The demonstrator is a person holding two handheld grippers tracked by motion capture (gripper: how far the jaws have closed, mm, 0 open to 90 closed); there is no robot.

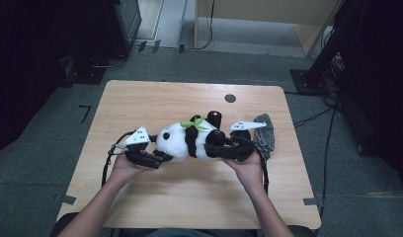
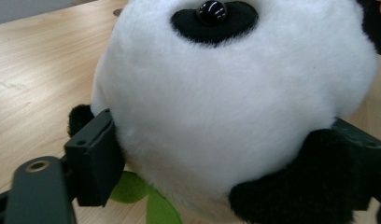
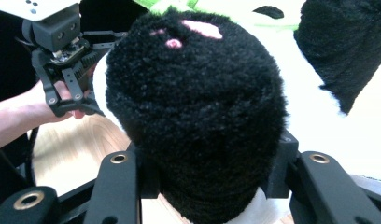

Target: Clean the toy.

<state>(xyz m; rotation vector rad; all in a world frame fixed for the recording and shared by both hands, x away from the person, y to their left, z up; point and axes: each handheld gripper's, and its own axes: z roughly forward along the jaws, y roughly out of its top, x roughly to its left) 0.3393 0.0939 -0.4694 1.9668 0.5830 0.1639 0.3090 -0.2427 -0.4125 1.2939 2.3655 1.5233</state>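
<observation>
The plush panda lies on its side near the middle of the wooden surface, pinned from both ends, probably so it can be lifted level. The left claw squeezes its white head; the right claw is clamped round a black foot. A grey cloth lies just beside it, and grey carpet and cables surround the surface.

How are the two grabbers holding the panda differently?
The left gripper squeezes the panda's white head, while the right gripper squeezes a black leg. The left gripper's fingers spread wide around the head; the right gripper's sit closer together. Both are closed on the same toy.
</observation>
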